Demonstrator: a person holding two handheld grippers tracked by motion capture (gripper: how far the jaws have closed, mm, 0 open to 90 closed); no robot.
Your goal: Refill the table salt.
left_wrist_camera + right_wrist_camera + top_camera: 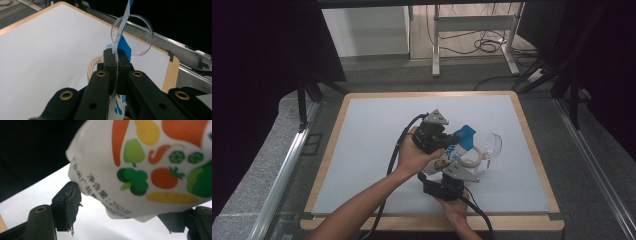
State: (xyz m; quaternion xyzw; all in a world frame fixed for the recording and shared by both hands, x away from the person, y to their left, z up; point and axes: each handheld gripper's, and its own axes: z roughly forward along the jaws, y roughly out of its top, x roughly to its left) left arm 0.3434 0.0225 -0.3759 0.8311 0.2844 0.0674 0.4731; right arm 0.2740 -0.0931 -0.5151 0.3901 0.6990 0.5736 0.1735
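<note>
On the pouch [150, 170] in the right gripper view I read a slanted line of Chinese print ending in "250", then one more character I can't make out. Its other print is too blurred to read.

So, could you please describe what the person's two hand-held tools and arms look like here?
Both tools are black. The left tool and the right tool each carry a grey three-cornered plate on top and trail a black cable. Brass-coloured rivets dot the jaw arms; one right pad's edge looks frayed. The forearms are bare, with no sleeves showing.
</note>
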